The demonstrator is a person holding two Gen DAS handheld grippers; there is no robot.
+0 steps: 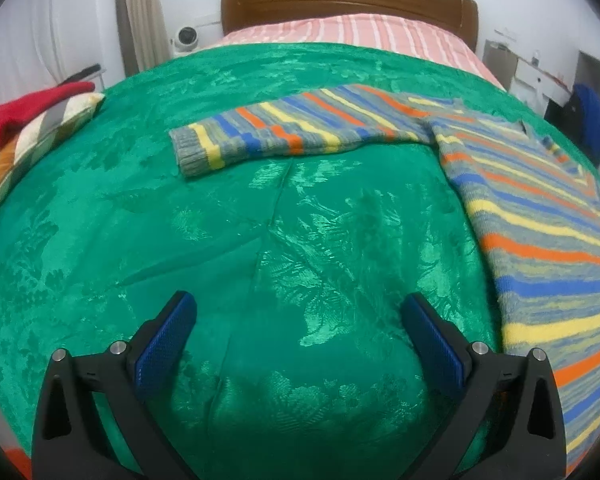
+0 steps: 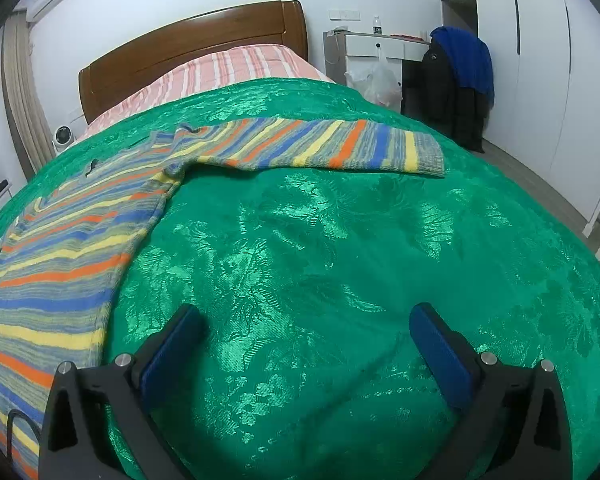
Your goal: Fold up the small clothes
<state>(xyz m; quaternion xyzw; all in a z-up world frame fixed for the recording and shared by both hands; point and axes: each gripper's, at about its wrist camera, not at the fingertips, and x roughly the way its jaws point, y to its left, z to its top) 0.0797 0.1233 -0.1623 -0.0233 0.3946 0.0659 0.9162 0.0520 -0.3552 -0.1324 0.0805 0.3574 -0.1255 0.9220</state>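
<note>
Nearest, left gripper [image 1: 300, 308] spread wide over bare green bedspread [image 1: 228, 240], nothing between the blue pads; right gripper [image 2: 306, 316] likewise fully parted above the same cloth, empty. Just beyond, striped sweater [image 1: 540, 232] laid flat on the bedspread, between the two grippers, body running lengthwise from the near edge toward the wooden headboard [image 1: 348, 0], neckline at the far end. Sleeves stretched straight out sideways, across the body's long axis, one cuff [image 1: 198, 152] pointing left and the other cuff [image 2: 430, 154] pointing right, both lying flat and clear of the bed's sides. Plenty of open bedspread on either side of the sweater. Farther from the sweater, pink striped sheet [image 2: 228, 72], then the headboard against the wall.
</note>
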